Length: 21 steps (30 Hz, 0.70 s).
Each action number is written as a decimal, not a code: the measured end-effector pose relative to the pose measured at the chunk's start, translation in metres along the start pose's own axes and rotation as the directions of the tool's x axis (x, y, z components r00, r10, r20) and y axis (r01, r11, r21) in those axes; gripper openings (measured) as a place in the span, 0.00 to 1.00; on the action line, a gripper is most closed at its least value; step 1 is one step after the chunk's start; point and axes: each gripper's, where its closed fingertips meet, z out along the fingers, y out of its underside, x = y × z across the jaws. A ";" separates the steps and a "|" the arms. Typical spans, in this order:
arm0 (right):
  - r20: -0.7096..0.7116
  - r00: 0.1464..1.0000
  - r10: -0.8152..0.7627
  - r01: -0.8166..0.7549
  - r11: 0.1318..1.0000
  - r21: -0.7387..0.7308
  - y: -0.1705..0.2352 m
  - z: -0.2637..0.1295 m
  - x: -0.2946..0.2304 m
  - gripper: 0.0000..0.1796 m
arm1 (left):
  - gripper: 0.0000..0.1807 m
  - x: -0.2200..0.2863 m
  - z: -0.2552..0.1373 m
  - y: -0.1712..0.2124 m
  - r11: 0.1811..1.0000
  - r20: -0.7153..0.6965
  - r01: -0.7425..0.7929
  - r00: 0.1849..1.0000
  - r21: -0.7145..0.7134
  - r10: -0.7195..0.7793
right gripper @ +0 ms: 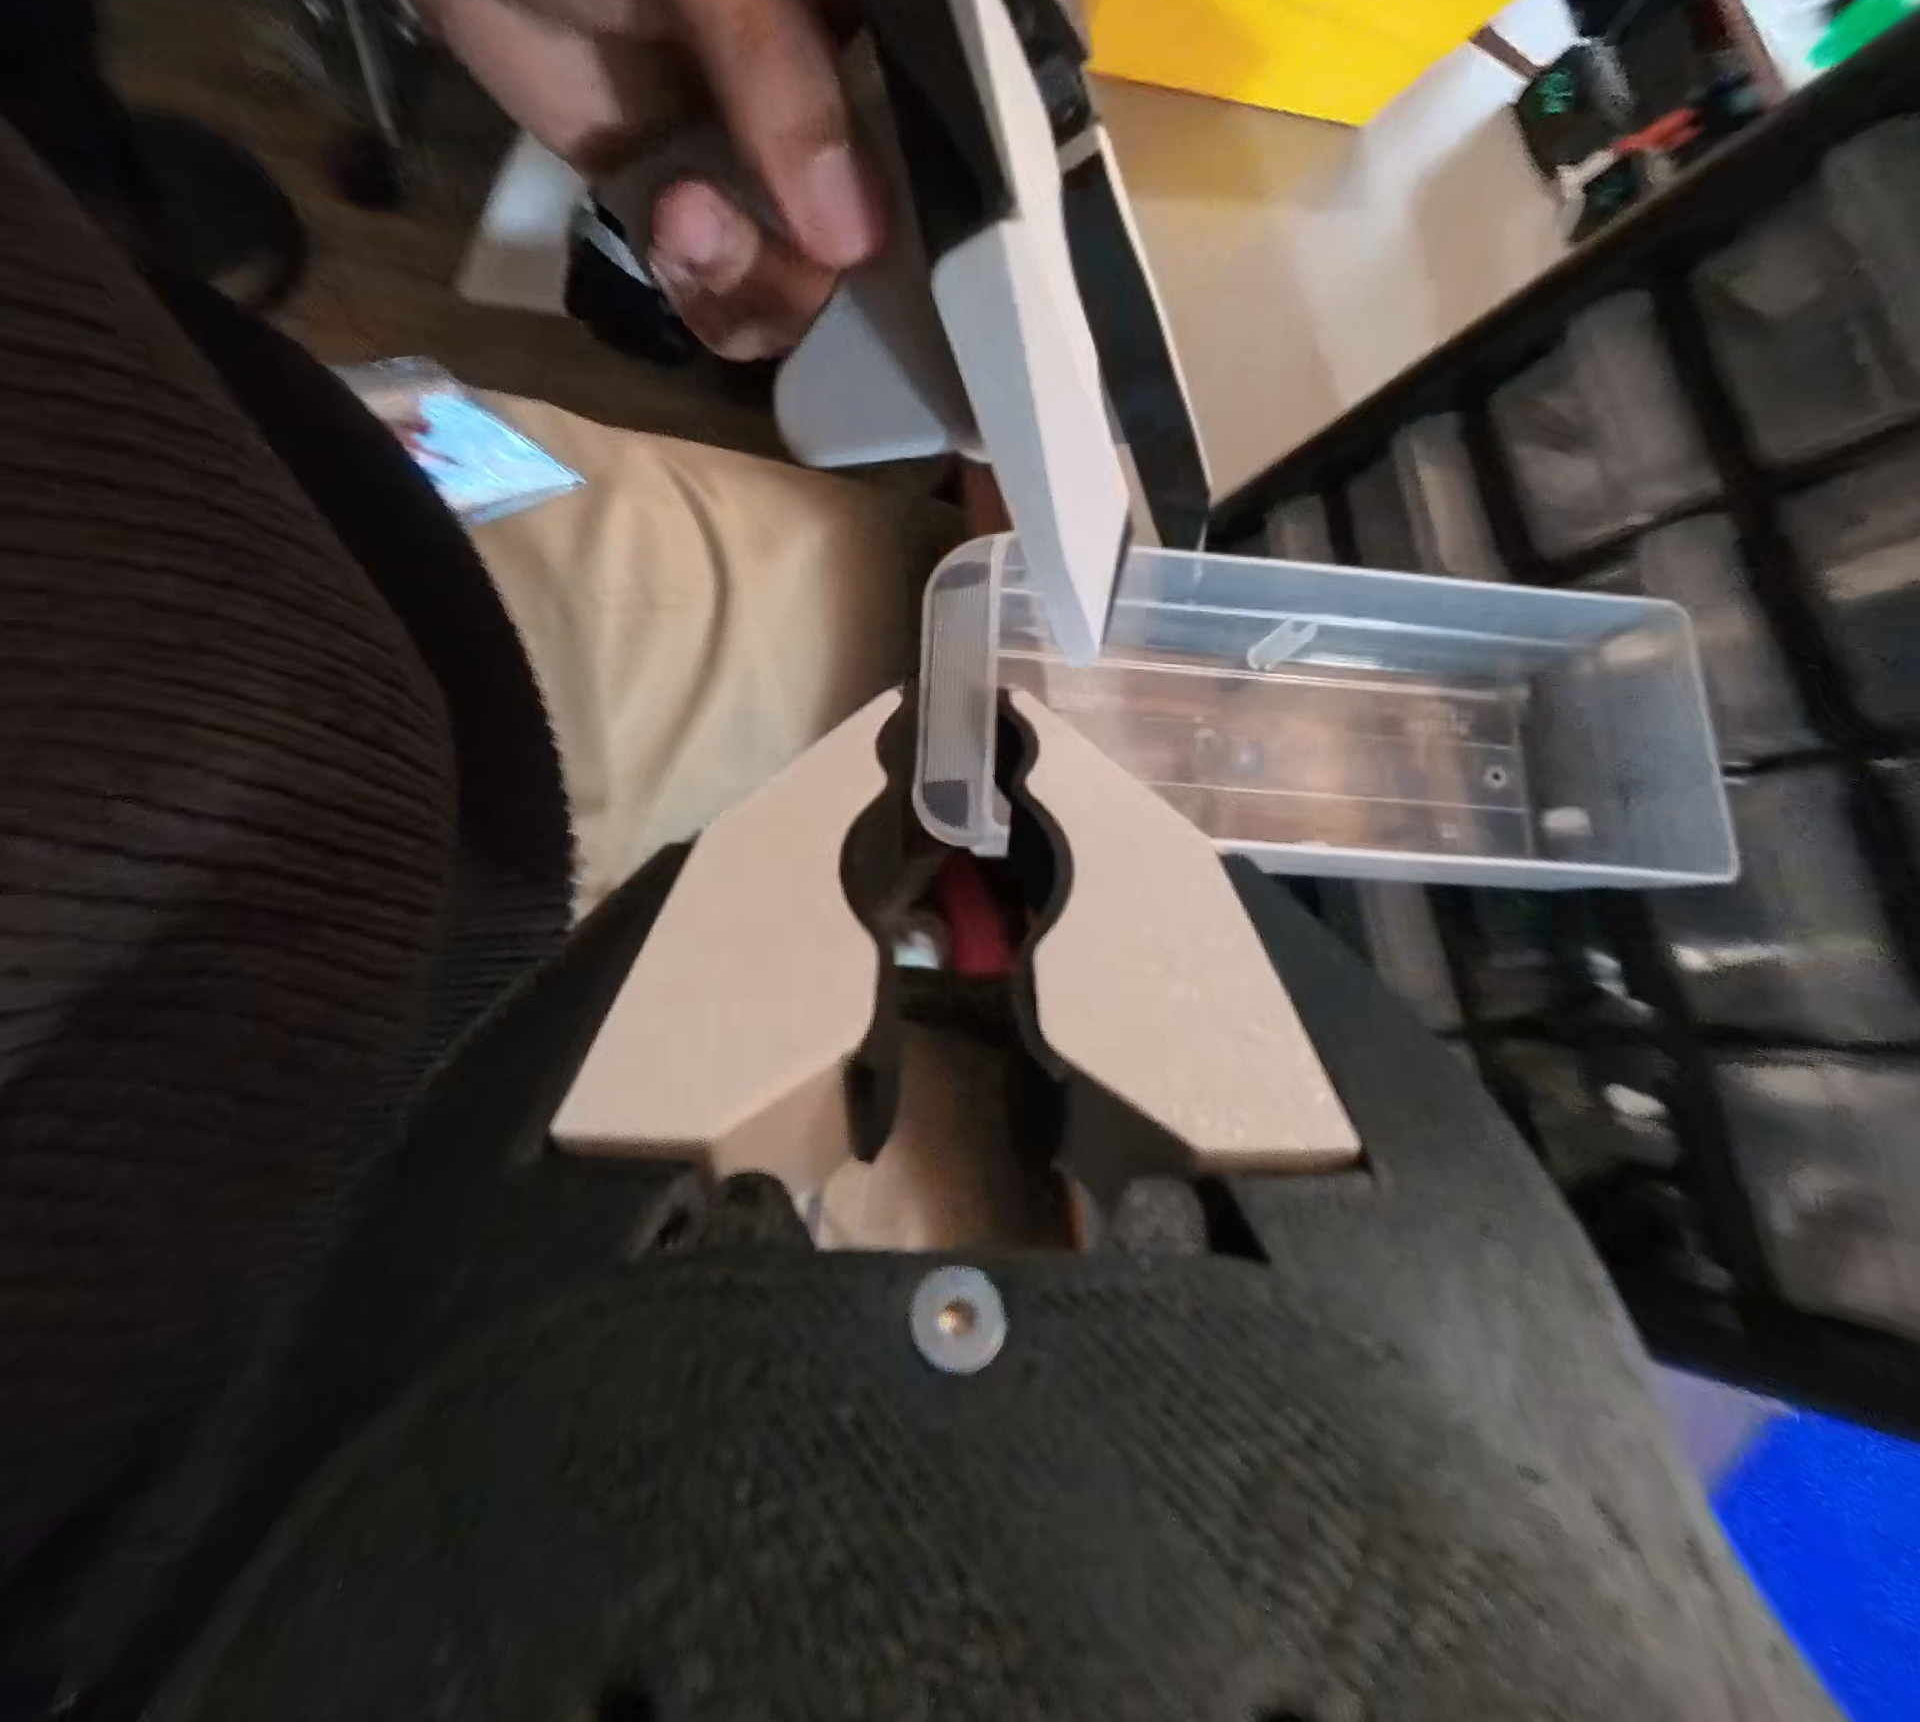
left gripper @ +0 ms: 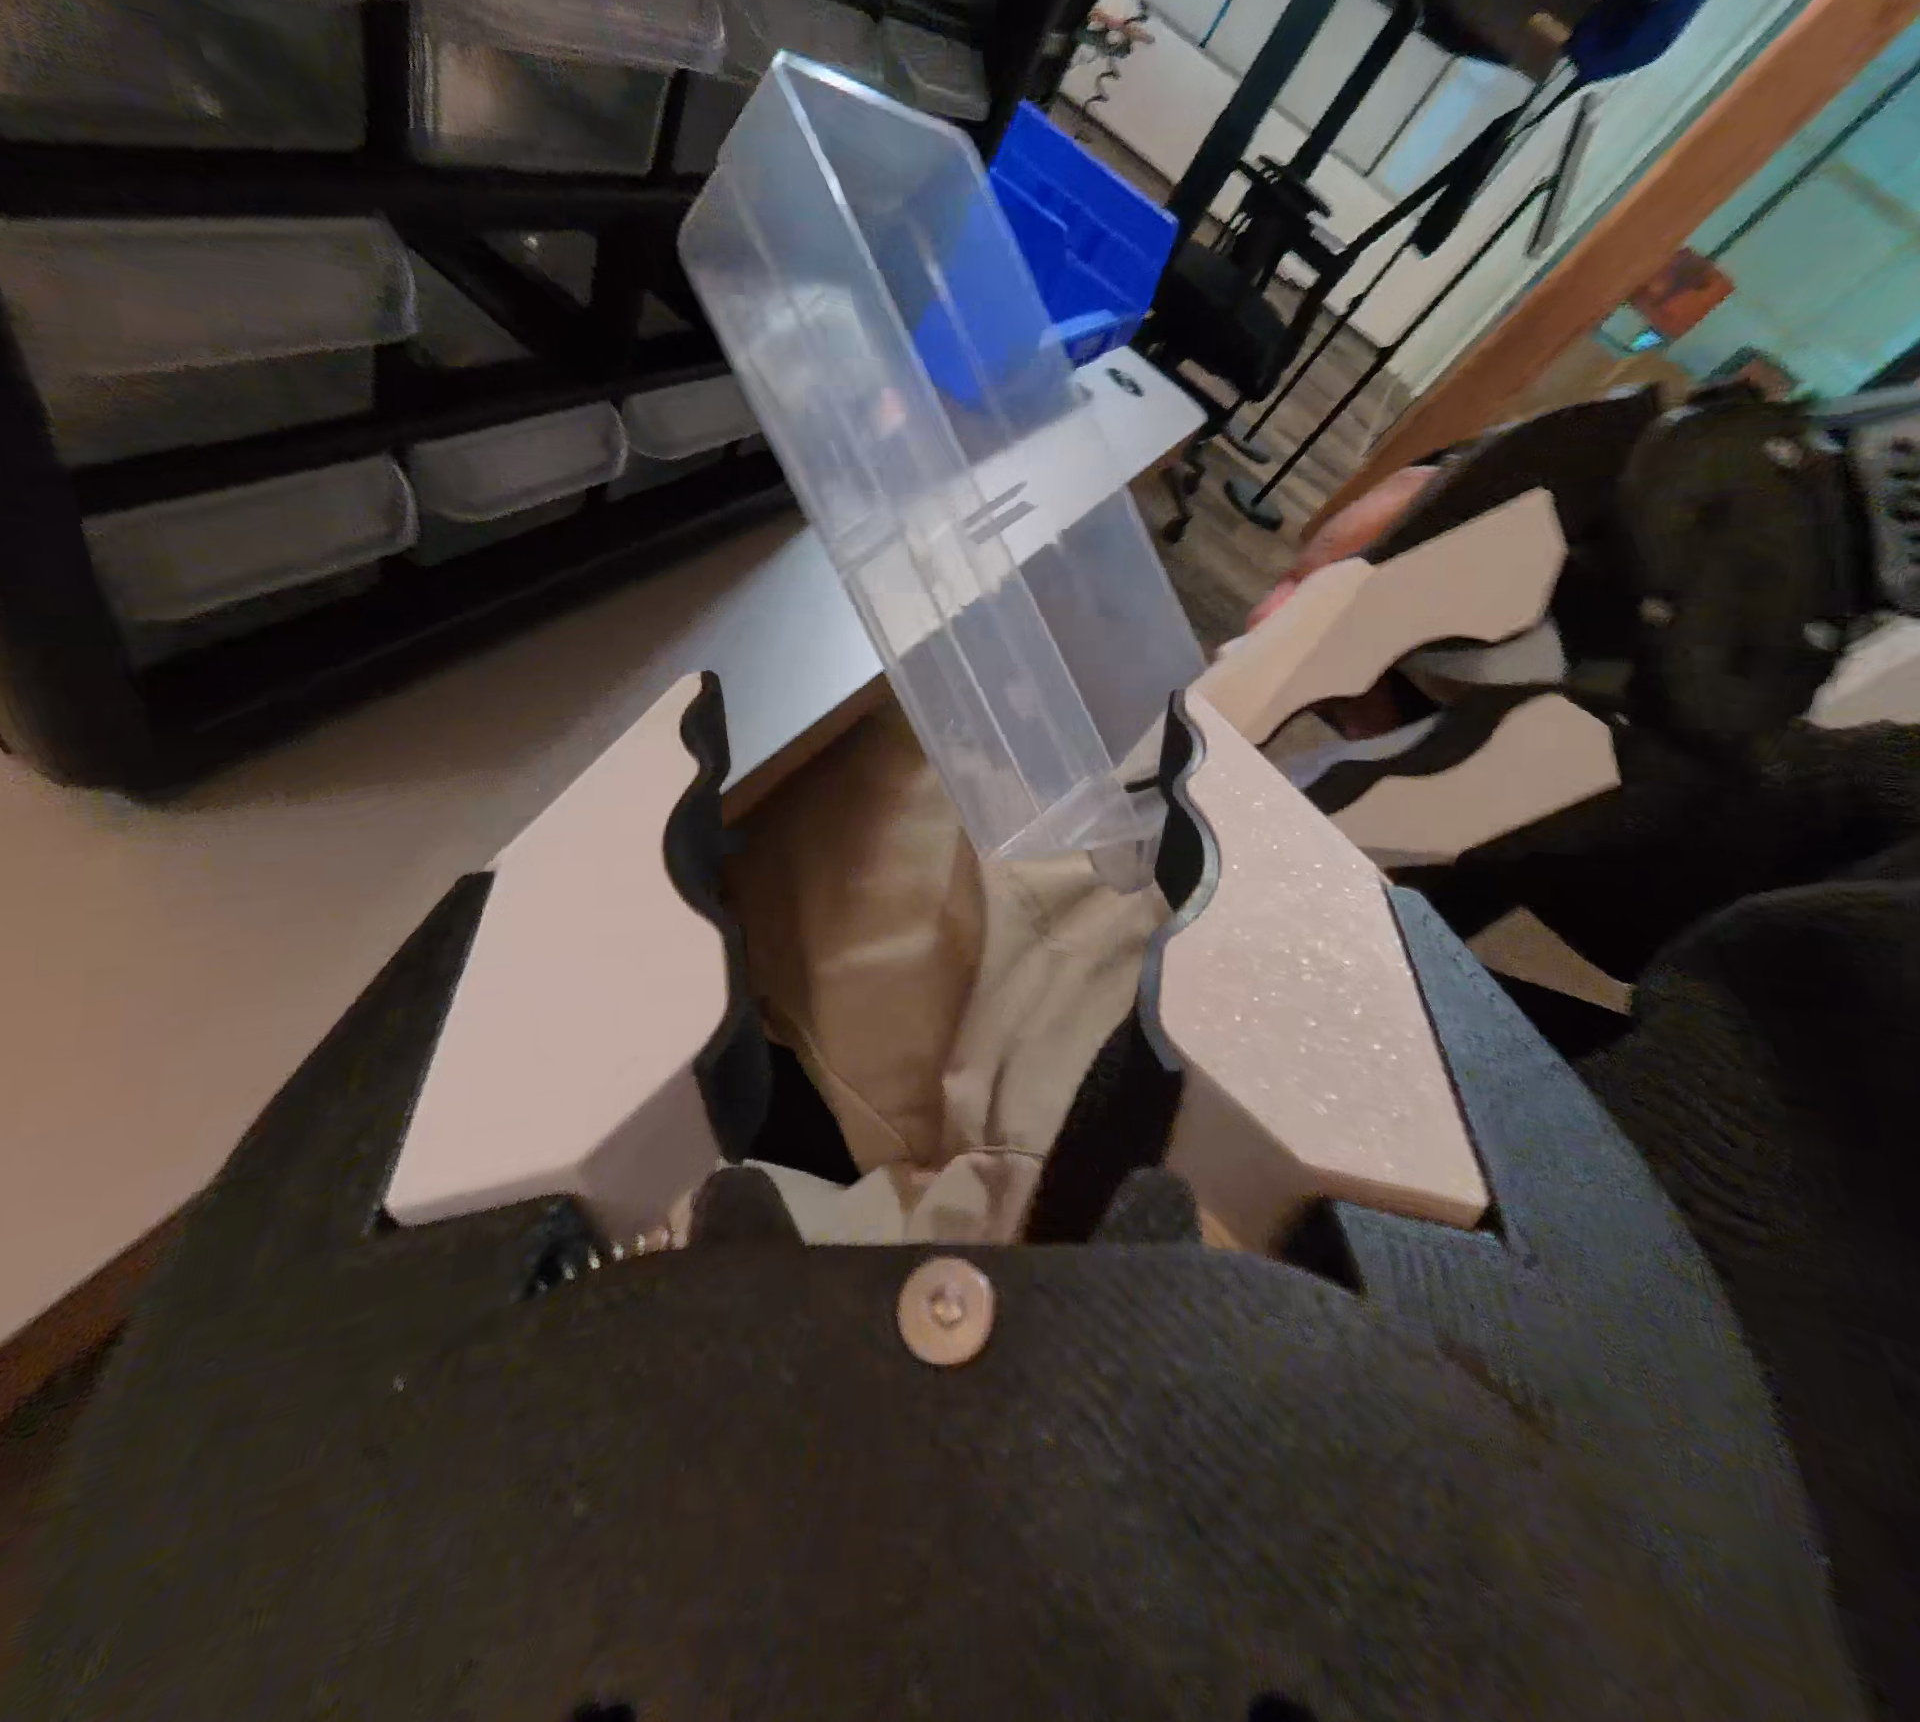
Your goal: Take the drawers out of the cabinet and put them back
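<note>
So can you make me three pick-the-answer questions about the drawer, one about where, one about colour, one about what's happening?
1. Where is the clear drawer?
A. in the cabinet
B. held in the air
C. on the floor

2. What colour is the bin behind it?
A. pink
B. blue
C. white

3. What is the right gripper doing?
A. hanging wide open
B. pinching the drawer's handle
C. holding a cup

Answers: B, it is out in front of the cabinet, off the table; B, blue shows through the plastic; B, its fingers close on the handle.
</note>
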 end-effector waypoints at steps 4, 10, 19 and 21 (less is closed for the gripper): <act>0.195 0.971 0.141 -0.152 0.988 0.039 -0.010 -0.001 -0.004 0.07 | 0.47 0.007 -0.015 -0.002 0.997 -0.075 0.054 0.996 0.053 -0.050; 0.450 0.830 0.328 -0.380 0.924 0.027 -0.015 -0.005 0.013 0.07 | 0.48 0.005 -0.019 -0.008 0.994 -0.097 0.075 0.993 0.081 -0.067; 0.505 0.789 0.350 -0.417 0.909 0.022 -0.018 -0.002 0.035 0.07 | 0.47 -0.005 -0.026 -0.017 0.989 -0.056 0.052 0.997 0.139 -0.045; 0.503 0.797 0.335 -0.397 0.918 0.018 -0.019 -0.003 0.036 0.07 | 0.47 -0.007 -0.026 -0.018 0.988 -0.056 0.055 0.997 0.145 -0.047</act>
